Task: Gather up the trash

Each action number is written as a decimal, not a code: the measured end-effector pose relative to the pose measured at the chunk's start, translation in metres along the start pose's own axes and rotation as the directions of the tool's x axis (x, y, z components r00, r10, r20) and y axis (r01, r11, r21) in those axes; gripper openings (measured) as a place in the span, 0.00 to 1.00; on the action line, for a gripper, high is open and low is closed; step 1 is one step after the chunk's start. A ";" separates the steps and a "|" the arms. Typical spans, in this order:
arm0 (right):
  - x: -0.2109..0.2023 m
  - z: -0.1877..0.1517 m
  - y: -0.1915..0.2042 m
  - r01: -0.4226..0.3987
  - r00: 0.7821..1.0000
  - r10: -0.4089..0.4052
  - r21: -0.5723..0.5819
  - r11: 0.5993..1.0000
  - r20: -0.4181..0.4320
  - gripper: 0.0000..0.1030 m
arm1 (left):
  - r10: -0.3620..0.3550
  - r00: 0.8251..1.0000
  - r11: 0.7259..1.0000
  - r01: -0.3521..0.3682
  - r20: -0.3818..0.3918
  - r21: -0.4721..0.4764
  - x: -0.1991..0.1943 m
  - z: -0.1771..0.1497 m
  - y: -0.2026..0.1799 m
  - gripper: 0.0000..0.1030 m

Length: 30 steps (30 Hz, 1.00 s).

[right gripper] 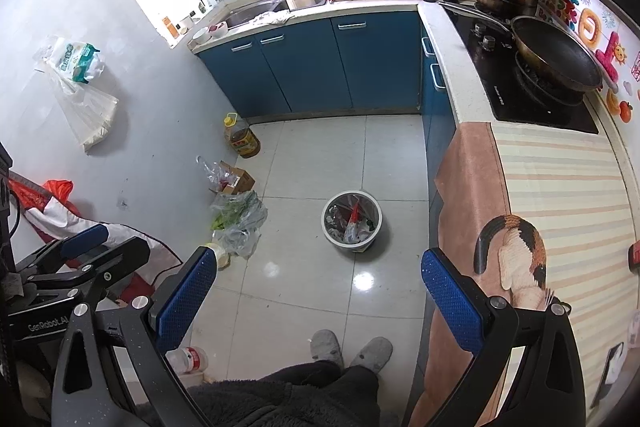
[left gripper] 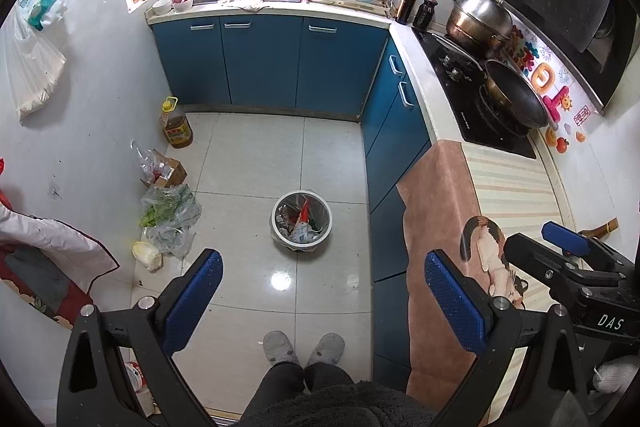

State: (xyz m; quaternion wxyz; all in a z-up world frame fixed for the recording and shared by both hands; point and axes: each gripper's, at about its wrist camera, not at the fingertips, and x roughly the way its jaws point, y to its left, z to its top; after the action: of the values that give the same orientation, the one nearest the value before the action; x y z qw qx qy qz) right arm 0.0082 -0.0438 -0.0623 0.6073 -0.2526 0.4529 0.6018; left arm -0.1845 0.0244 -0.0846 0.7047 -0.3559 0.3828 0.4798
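My left gripper [left gripper: 320,299] and right gripper [right gripper: 316,299] both hang spread wide, pinching nothing, above my slippers [left gripper: 304,347]. Beyond them the bin [left gripper: 302,221] stands upright on the floor tiles, mouth up, already holding scraps. I judge the step is approaching the loose trash: plastic bags [left gripper: 170,217] heaped along the left wall, the heap's long axis running away from me toward the oil bottle [left gripper: 176,125]. I'd drop low and grip a bunched fold.
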 end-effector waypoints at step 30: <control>0.005 0.001 -0.003 0.001 1.000 -0.001 0.009 1.000 -0.015 1.00 | -0.011 1.000 1.000 0.011 0.000 0.022 0.004 0.001 0.001 1.00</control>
State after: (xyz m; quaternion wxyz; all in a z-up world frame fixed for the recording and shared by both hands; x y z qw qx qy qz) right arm 0.0103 -0.0407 -0.0671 0.6054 -0.2545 0.4601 0.5976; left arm -0.1840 0.0273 -0.0873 0.7112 -0.3499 0.3861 0.4718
